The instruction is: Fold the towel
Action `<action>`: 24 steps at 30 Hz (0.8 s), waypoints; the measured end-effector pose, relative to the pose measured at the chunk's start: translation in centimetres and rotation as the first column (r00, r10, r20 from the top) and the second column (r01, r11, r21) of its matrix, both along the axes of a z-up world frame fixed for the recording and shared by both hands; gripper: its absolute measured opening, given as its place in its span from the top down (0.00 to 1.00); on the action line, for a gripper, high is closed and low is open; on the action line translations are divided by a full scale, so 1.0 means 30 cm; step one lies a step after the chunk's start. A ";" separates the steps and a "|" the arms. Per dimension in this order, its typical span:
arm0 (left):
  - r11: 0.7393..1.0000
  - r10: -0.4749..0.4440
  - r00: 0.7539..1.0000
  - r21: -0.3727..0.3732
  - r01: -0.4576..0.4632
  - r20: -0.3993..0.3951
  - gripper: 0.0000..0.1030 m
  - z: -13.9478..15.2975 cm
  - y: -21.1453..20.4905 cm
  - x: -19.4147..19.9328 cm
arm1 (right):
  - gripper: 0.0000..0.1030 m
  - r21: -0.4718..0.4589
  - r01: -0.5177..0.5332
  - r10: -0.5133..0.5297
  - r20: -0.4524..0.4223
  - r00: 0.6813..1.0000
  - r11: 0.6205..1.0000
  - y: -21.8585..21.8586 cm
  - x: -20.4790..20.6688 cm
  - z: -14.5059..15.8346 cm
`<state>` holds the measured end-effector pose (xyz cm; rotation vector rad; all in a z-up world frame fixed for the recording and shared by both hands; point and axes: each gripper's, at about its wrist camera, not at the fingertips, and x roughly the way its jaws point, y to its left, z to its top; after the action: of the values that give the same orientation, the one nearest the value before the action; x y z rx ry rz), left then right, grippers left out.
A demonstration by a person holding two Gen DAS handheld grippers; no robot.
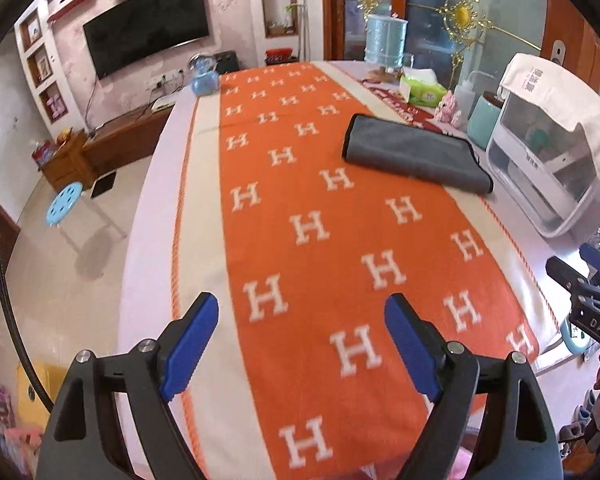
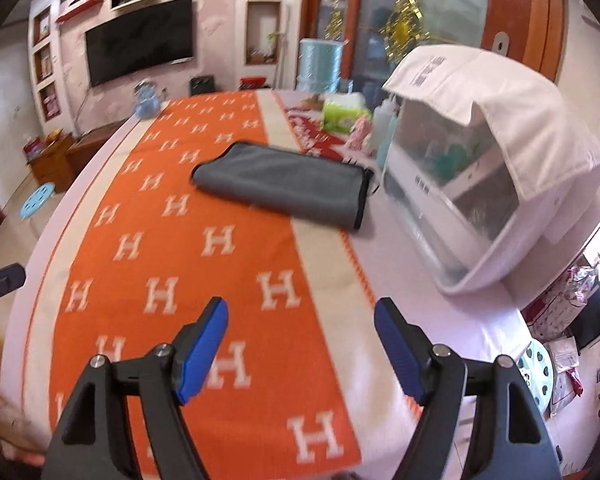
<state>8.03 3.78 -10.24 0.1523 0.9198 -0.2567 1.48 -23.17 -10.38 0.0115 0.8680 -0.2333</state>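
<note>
- Towel point(image 1: 414, 152): a grey cloth with a dark bound edge, lying flat on the orange runner point(image 1: 320, 240) toward the far right of the table point(image 1: 156, 216), already doubled over into a neat oblong; its right end overlaps the runner's cream border, near the white covered appliance point(image 1: 556, 152).
- Left gripper point(image 1: 300, 344): jaws spread wide, nothing between the blue pads point(image 1: 188, 348), hovering above the near part of the runner, well apart from the towel.
- Right gripper point(image 2: 300, 344): jaws equally wide and empty, also over the near end of the table, with the towel point(image 2: 288, 188) ahead and slightly left of its line.
- Judgement: the fold looks largely done, with layered edges showing at the right end; whether another fold is wanted, I cannot tell.
- If a further fold is due, take the two corners of one short end, one in each gripper, pinching all layers together so none slips.
- Lift only a little, carry the end across evenly, and line up the bound edges before releasing.
- Mind the appliance and the bottles point(image 1: 466, 94) just right of the towel when reaching in.
</note>
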 end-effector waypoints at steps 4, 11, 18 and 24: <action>0.998 0.058 0.997 -0.003 -0.058 -0.052 0.18 0.005 0.031 -0.053 | 0.18 0.038 -0.035 0.036 -0.039 0.999 0.999 0.007 -0.058 0.008; 0.987 0.155 0.983 -0.032 -0.158 -0.095 0.18 0.064 -0.001 -0.112 | 0.09 0.126 -0.093 0.106 -0.093 0.990 0.988 -0.022 -0.060 0.073; 0.987 0.139 0.987 -0.063 -0.144 -0.082 0.15 0.161 -0.128 -0.171 | 0.03 0.212 -0.166 0.188 -0.087 0.978 0.963 -0.039 -0.093 0.181; 0.983 0.130 0.990 -0.119 -0.137 -0.059 0.07 0.230 -0.172 -0.233 | 0.01 0.234 -0.221 0.241 -0.060 0.969 0.947 -0.006 -0.145 0.254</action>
<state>1.04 -1.37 -3.35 -0.0303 0.9583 -0.1929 -2.85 -23.35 -2.75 0.1119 0.9720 0.0871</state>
